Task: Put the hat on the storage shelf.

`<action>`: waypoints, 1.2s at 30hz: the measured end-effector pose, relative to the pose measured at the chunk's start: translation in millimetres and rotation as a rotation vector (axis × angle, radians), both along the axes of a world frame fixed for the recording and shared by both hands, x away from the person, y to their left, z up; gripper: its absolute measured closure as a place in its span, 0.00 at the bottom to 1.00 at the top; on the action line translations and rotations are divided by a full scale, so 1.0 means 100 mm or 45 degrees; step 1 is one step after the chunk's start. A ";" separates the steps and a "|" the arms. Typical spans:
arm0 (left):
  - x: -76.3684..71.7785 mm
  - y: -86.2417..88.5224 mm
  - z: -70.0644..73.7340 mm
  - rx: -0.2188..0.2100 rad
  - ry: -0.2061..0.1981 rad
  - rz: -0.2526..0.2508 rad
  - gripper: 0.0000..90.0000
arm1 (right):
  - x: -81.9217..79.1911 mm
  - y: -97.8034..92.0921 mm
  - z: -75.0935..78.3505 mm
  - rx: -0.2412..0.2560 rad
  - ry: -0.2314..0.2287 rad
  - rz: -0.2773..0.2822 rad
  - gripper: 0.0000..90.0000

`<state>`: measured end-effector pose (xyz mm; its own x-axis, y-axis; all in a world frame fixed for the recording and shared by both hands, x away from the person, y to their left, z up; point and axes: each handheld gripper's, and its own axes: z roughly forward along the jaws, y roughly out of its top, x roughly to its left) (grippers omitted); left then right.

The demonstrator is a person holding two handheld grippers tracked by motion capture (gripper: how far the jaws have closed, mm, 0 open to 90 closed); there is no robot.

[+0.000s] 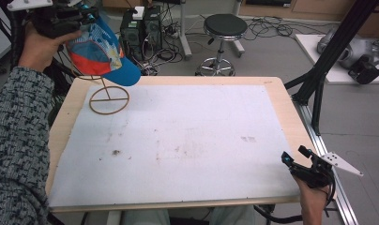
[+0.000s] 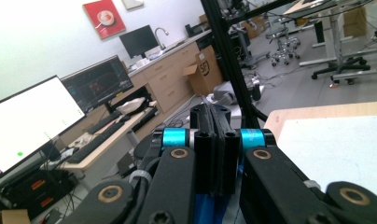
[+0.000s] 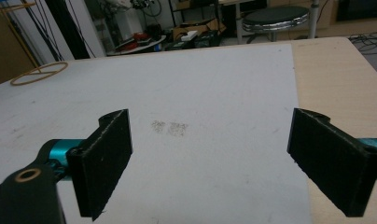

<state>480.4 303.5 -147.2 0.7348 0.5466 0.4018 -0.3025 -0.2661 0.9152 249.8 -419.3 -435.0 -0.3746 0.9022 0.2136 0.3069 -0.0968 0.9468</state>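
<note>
We hold the cap (image 1: 101, 54) pinched in our left gripper (image 1: 87, 18), just above the wire stand (image 1: 109, 96). Our right gripper (image 1: 296, 157) rests wide apart, well away. Next, we judge, lower the cap squarely onto the stand.

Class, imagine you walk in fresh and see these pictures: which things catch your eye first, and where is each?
First comes the bright blue and orange cap, held up by the left gripper above the table's far left corner, over the thin wire stand. Next is the white mat covering most of the wooden table. The right gripper waits open at the near right edge.
</note>
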 end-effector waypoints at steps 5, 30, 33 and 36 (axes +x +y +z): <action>0.05 -0.03 0.00 0.006 0.003 -0.005 0.98 | -0.02 -0.02 0.00 0.004 -0.001 -0.006 0.14; 0.23 0.55 -0.49 0.100 0.221 0.264 0.98 | 0.03 0.03 0.00 -0.010 0.015 0.018 0.14; 0.24 0.61 -0.55 0.101 0.244 0.296 0.98 | 0.03 0.04 0.00 -0.009 0.013 0.020 0.14; 0.25 0.64 -0.60 0.125 0.258 0.323 0.98 | 0.03 0.04 0.00 -0.009 0.014 0.019 0.14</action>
<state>505.6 367.7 -206.9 0.6505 0.6882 0.3213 -0.0296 -0.3998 0.9161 252.9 -415.3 -435.2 -0.3860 0.8980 0.2111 0.3184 -0.0851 0.9441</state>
